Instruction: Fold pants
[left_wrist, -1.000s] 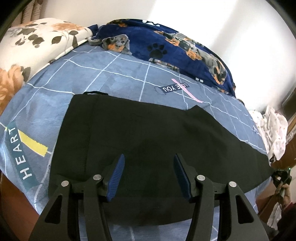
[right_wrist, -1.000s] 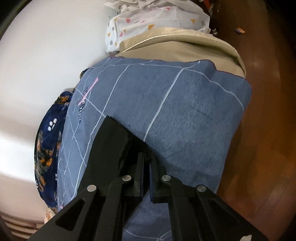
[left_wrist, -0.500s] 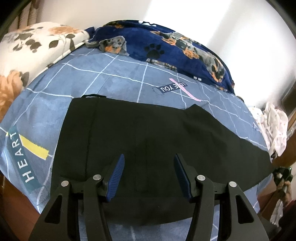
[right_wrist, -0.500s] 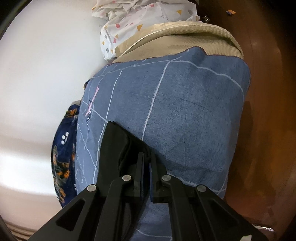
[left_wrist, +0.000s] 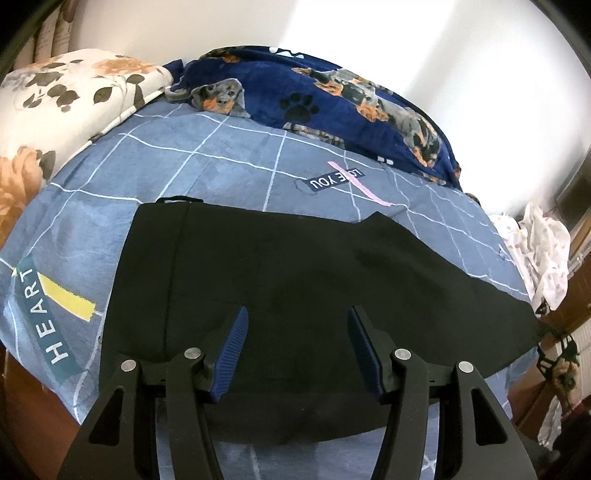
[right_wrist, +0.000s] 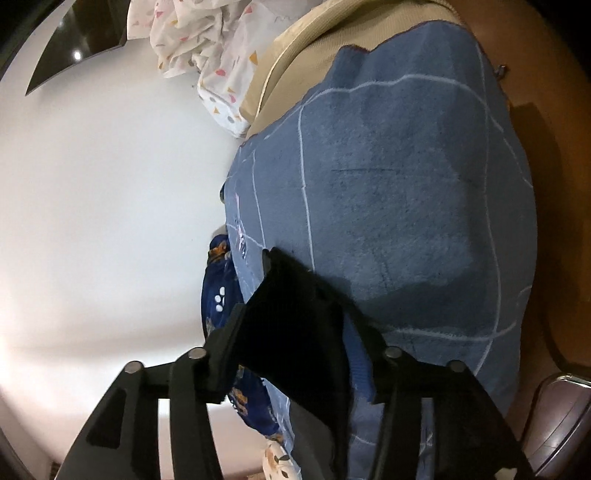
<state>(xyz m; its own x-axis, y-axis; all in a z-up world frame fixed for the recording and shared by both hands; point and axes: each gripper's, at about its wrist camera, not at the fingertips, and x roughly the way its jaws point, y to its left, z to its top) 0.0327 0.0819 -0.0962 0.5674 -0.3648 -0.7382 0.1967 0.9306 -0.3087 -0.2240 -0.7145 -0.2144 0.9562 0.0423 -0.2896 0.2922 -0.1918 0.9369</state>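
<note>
Black pants (left_wrist: 295, 280) lie flat across the blue checked bedsheet (left_wrist: 221, 166), waistband at the left, leg running to the right edge of the bed. My left gripper (left_wrist: 297, 350) is open and empty, hovering over the near edge of the pants. In the right wrist view my right gripper (right_wrist: 295, 354) has its jaws wide apart, and the black leg end of the pants (right_wrist: 291, 314) lies between them, resting on the sheet (right_wrist: 406, 206). I cannot tell whether the fingers still touch the cloth.
A dark blue dog-print blanket (left_wrist: 332, 96) lies along the far side by the wall. A floral pillow (left_wrist: 62, 96) is at the far left. White dotted laundry (left_wrist: 543, 254) sits at the right end, also in the right wrist view (right_wrist: 207, 48). Wooden floor (right_wrist: 561, 184) borders the bed.
My right gripper was shut on the pants' leg end and has now opened wide. The left gripper has drifted slightly, still open over the pants.
</note>
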